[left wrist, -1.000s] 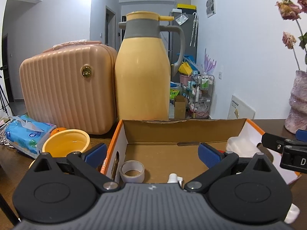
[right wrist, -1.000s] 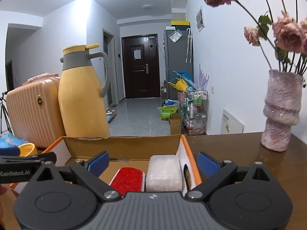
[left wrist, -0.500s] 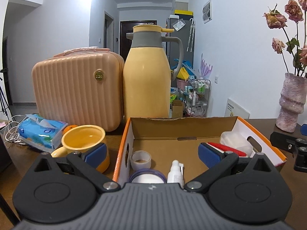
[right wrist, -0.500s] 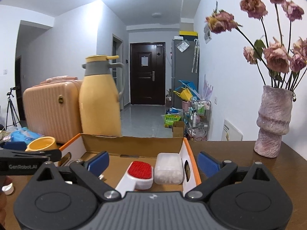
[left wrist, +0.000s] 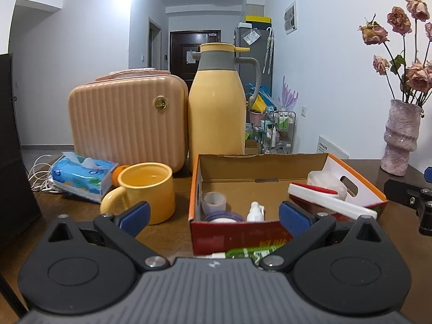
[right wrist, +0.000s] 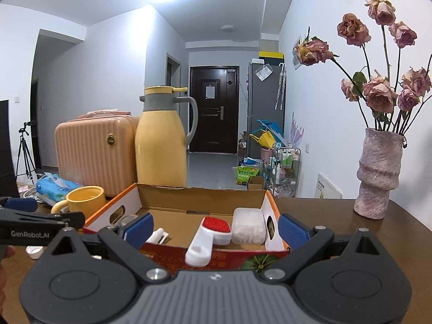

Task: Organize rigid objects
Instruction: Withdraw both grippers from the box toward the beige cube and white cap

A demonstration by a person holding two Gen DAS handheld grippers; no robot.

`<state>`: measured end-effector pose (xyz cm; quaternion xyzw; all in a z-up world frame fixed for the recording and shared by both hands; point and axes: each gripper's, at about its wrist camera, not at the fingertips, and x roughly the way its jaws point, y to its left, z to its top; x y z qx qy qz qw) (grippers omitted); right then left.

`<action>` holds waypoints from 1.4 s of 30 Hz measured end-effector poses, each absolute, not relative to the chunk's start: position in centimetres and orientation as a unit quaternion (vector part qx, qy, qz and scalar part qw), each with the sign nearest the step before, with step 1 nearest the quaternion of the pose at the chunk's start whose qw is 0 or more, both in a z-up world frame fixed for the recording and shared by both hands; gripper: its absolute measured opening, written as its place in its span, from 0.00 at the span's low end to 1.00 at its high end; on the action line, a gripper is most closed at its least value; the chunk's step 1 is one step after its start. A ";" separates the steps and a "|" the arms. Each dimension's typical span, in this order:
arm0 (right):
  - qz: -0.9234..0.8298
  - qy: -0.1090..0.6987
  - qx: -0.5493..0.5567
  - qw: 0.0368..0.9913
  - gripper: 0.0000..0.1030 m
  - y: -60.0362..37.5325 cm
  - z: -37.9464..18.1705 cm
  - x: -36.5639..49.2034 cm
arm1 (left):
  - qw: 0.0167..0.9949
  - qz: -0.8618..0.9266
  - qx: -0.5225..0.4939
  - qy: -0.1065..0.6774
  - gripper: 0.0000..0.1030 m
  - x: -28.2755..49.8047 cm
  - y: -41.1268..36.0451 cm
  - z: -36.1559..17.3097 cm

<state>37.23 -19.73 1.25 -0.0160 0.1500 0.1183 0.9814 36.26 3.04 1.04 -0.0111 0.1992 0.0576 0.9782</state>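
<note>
Brush (right wrist: 209, 236), white with a red head, lies in the cardboard box (right wrist: 199, 197) on the bench (right wrist: 324, 216), long axis slanting, handle over the near wall; left claw (left wrist: 213, 216) and right claw (right wrist: 214, 228) both spread, empty.

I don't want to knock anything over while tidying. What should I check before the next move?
1. Left claw open and empty: ok.
2. Right claw open and empty: ok.
3. Box has free floor space: ok.
4. Brush fully inside box: not ok, its handle sticks out over the front wall.
5. Mug upright, apart from box: ok.
6. Mug empty: cannot tell.
</note>
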 end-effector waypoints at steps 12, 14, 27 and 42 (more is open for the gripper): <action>0.116 0.165 -0.025 0.979 0.96 -19.2 0.5 32.3 | 0.980 0.047 -0.012 0.195 1.00 30.4 4.2 1.7; 0.114 0.173 -0.025 0.978 0.96 -19.2 0.1 31.6 | 0.979 0.045 -0.011 0.198 1.00 29.6 4.3 1.7; 0.119 0.205 -0.035 0.971 0.96 -19.2 -1.6 28.3 | 0.972 0.028 0.002 0.235 1.00 26.5 4.8 -0.4; 0.130 0.250 -0.032 0.959 0.96 -18.8 -3.0 29.0 | 0.966 0.034 -0.008 0.257 1.00 25.7 6.4 -1.6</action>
